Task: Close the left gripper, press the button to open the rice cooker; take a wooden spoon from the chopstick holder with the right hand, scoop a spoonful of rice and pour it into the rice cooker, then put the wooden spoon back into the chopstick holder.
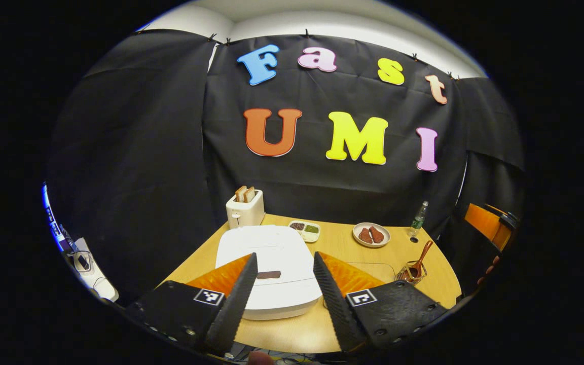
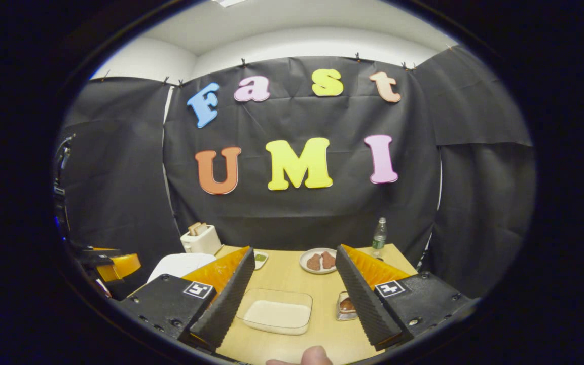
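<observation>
In the left gripper view, the left gripper point(image 1: 282, 289) hangs above the white rice cooker point(image 1: 271, 274) at lower centre, its fingers spread wide with nothing between them. The dark button point(image 1: 268, 275) on the closed lid sits in the gap between the two fingers, which suggests the gripper is lined up for the press; the fingers would first have to come together (the task asks for that before pressing). At the lower right of that view the wooden spoon point(image 1: 420, 259) stands tilted in the wire chopstick holder point(image 1: 411, 274), handle up and within reach from the right.

In the right gripper view, the right gripper point(image 2: 292, 299) is also wide open and empty, aimed over the worktop point(image 2: 292, 276) at the clear tray of rice point(image 2: 277, 313), lower centre. The chopstick holder there lies just beside its right finger, partly hidden. By my judgement, no step has begun yet.
</observation>
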Motion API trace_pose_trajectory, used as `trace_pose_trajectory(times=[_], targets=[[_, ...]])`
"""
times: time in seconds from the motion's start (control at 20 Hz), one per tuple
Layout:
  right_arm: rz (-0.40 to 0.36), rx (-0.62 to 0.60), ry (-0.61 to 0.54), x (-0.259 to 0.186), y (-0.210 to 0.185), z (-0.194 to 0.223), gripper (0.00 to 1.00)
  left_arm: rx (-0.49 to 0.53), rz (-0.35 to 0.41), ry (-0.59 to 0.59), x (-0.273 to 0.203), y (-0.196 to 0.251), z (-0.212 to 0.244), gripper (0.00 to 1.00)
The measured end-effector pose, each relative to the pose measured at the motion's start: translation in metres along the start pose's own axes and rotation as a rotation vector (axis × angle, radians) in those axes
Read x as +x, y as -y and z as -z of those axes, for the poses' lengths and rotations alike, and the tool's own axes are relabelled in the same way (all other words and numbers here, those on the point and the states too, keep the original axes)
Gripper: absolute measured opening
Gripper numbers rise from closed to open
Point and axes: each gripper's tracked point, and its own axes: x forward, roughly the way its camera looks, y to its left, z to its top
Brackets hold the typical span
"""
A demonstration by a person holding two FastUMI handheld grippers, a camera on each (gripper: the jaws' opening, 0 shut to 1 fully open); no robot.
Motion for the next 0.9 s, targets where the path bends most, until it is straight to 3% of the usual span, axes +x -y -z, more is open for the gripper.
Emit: trace_pose_trajectory(times=[0.05,0.1,0.15,0.2,0.25,0.35,0.4,0.45,0.5,0.9], targets=[[-0.001,0.004,0.001,0.003,0.002,-0.001,1.00,0.004,-0.003,-0.025,0.005,-0.002,0.004,0.65],[-0.001,0.006,0.002,0.006,0.005,-0.002,1.00,0.007,-0.012,-0.048,0.008,-0.005,0.008,0.34],[0.000,0.007,0.005,0.008,0.007,-0.003,1.00,0.007,-0.009,-0.072,0.013,-0.006,0.012,0.41],[0.002,0.007,0.007,0.010,0.010,-0.004,1.00,0.010,-0.005,-0.094,0.017,-0.007,0.015,0.34],[0.003,0.009,0.008,0.012,0.012,-0.004,1.00,0.016,-0.017,-0.110,0.025,-0.010,0.019,0.34],[0.007,0.010,0.004,0.017,0.017,-0.003,1.00,-0.003,-0.015,-0.148,0.034,-0.014,0.022,0.00],[0.008,0.009,0.000,0.019,0.019,0.000,1.00,-0.007,0.004,-0.174,0.039,-0.011,0.029,0.08],[0.013,0.006,-0.006,0.022,0.022,0.001,1.00,-0.011,0.004,-0.192,0.046,-0.013,0.035,0.07],[0.016,0.001,-0.008,0.024,0.025,0.003,1.00,-0.026,0.017,-0.206,0.047,-0.014,0.037,0.00],[0.028,0.014,-0.048,0.042,0.041,0.017,1.00,-0.123,0.027,-0.311,0.106,-0.028,0.075,0.00]])
